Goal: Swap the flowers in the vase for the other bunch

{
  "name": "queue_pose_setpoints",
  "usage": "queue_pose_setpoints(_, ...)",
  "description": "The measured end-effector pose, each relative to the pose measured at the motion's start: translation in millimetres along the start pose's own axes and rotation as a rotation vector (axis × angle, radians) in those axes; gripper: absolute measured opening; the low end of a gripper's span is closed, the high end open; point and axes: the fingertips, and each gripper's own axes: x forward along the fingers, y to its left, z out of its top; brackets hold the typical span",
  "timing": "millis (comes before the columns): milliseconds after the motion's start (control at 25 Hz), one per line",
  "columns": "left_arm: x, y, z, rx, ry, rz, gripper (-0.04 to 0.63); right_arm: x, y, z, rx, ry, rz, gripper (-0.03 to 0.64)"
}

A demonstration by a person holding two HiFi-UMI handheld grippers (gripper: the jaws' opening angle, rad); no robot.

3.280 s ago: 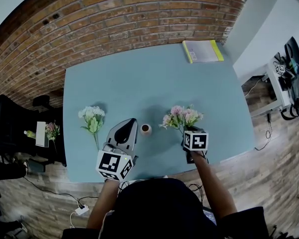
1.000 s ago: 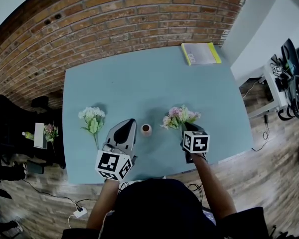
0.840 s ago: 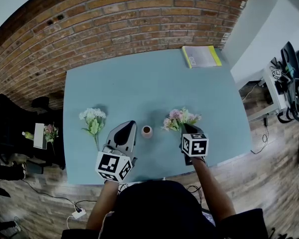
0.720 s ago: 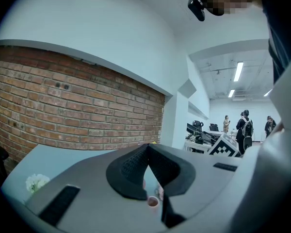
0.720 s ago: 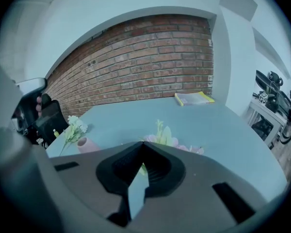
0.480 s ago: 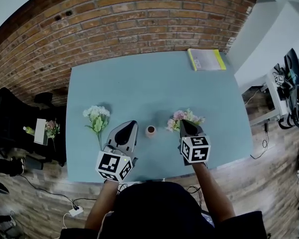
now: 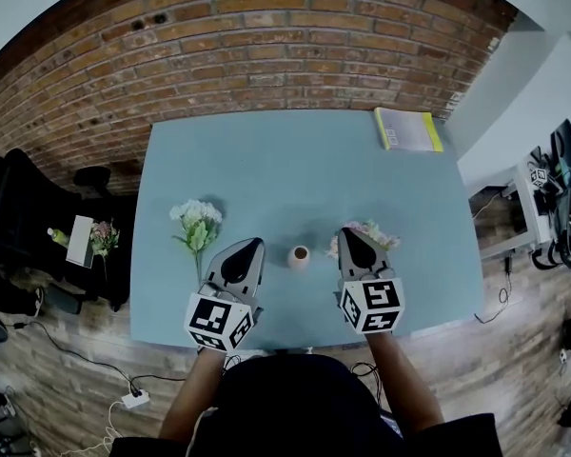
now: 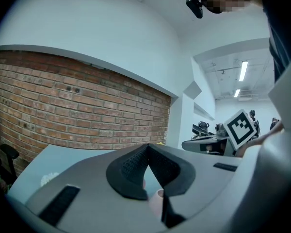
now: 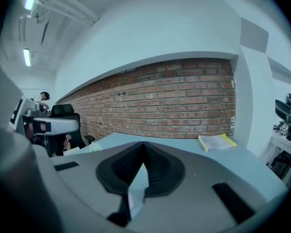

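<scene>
Left gripper [image 7: 249,246] and right gripper [image 7: 348,233], both grey two-jaw things, are pinched closed and empty in the head view. The small tan round vase [image 7: 299,256] stands on the light-blue table [image 7: 295,160] between them. The white-and-green flower bunch [image 7: 198,225] lies off to its left, and the pink flower bunch [image 7: 373,235] peeks out beside the right tip. Left gripper view: tips meet, nothing held. Right gripper view: same deal.

A blue table [image 7: 285,169] stands against a red brick wall [image 7: 266,36]. On the table's far right corner lies a yellow-edged booklet [image 7: 408,129]. Left of the table is a black office chair [image 7: 19,208]. Right of the table is a white desk [image 7: 516,193] loaded with dark gear. Near the table's left front corner, cables [image 7: 124,403] trail over the wooden floor [image 7: 67,369].
</scene>
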Motion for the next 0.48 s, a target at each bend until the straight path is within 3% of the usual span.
queue_pose_setpoints(480, -28.2, 19.9, 7.1, -0.001, -0.025, 0.055, 0.008, 1.8, 41.6, 33.6, -0.027, -0.106, 0.061, 0.012)
